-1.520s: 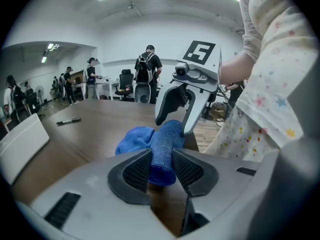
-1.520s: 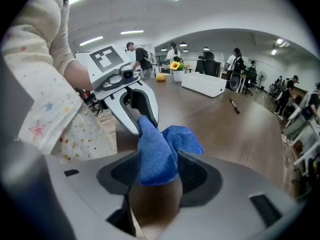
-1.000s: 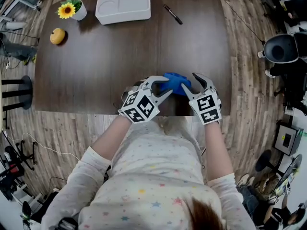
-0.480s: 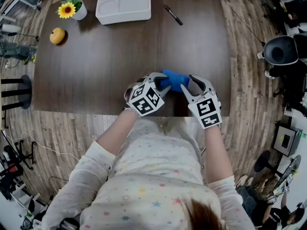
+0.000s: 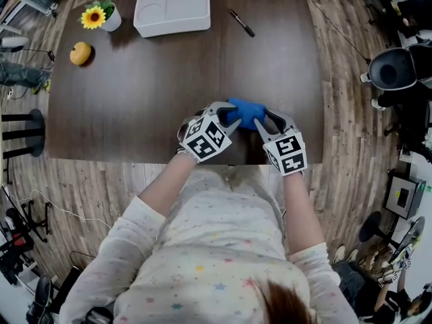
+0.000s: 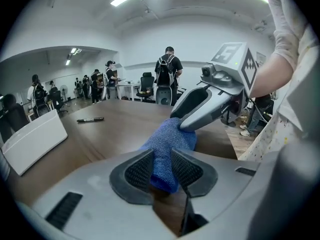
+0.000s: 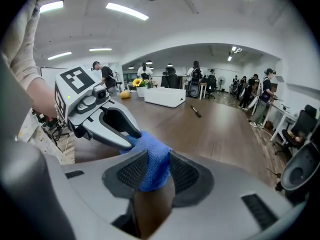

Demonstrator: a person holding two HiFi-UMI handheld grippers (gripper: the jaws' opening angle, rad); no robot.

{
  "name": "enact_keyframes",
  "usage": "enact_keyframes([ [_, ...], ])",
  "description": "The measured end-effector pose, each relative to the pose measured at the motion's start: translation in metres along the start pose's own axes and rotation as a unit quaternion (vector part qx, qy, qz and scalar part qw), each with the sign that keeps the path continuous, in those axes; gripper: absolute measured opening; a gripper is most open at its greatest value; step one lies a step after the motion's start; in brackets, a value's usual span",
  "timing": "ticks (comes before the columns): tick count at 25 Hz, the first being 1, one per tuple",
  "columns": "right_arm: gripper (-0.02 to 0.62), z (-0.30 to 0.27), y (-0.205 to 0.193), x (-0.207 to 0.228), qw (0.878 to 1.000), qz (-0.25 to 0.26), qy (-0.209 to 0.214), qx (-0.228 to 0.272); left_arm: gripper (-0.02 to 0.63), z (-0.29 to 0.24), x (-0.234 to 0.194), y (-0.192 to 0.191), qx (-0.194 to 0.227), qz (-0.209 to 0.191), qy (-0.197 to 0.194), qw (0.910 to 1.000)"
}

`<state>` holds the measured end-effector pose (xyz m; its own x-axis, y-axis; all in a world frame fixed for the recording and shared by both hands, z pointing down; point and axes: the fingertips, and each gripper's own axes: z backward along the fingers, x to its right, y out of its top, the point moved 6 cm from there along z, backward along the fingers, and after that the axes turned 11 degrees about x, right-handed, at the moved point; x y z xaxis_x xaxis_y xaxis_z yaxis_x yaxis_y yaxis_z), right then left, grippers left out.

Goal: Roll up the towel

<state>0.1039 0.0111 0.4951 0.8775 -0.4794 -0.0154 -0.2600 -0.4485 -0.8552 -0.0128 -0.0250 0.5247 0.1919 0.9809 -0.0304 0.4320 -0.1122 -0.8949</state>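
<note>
While its jaws have just been closing, the left claw (image 6: 161, 170) has its ribbed dark pads (image 6: 139, 171) pressed against one end of a blue terry-cloth towel (image 5: 246, 112), which is bundled into a short, thick roll. The right claw (image 7: 152, 171) meets it from the opposite side, its own narrow-set jaws pinching the other end of the same roll, so that the two grey tips nearly face each other with the cloth between them. Both claws slant downward, and each carries its cube of black-and-white square markers on the side nearer the person. The roll sits low at the near edge of the dark brown wooden tabletop (image 5: 169, 79), straight in front of the person's body; whether it rests on the wood or hangs just above it cannot be told. Well apart from it, along the far edge, lie a white rectangular plastic tray (image 5: 172, 7) and, to its right, a black marker pen (image 5: 241, 21). Toward the far left corner stand a yellow sunflower in a small white pot (image 5: 94, 15) and, near it, a round orange fruit (image 5: 80, 52). Pale wood-plank floor (image 5: 337, 113) surrounds the tabletop.
</note>
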Motion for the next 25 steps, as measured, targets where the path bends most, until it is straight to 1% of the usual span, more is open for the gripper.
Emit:
enact_keyframes([
  [5,0.160,0.008,0.014,-0.003,1.000,-0.020,-0.002,0.019,0.103,0.016,0.000,0.007,0.041,0.021,0.007,0.9989],
  [9,0.164,0.012,0.028,-0.006,0.999,-0.011,-0.011,0.041,0.103,0.032,-0.005,0.017,0.077,0.040,0.023,0.9960],
  [12,0.136,0.020,0.046,-0.002,0.997,-0.009,-0.031,0.075,0.100,0.047,-0.013,0.029,0.109,0.051,0.049,0.9915],
  [13,0.125,0.025,0.054,0.000,0.995,-0.010,-0.040,0.091,0.099,0.053,-0.017,0.034,0.125,0.056,0.061,0.9887],
  [15,0.081,0.036,0.071,0.007,0.990,-0.016,-0.060,0.125,0.066,0.065,-0.026,0.047,0.156,0.065,0.087,0.9818],
  [18,0.017,0.054,0.098,0.016,0.980,-0.021,-0.090,0.175,0.031,0.086,-0.039,0.068,0.201,0.056,0.128,0.9695],
  [21,0.003,0.069,0.123,0.022,0.970,-0.022,-0.111,0.216,0.020,0.109,-0.051,0.089,0.237,0.041,0.165,0.9565],
  [25,0.002,0.092,0.150,0.028,0.959,-0.009,-0.132,0.253,0.014,0.134,-0.061,0.116,0.267,0.027,0.202,0.9419],
])
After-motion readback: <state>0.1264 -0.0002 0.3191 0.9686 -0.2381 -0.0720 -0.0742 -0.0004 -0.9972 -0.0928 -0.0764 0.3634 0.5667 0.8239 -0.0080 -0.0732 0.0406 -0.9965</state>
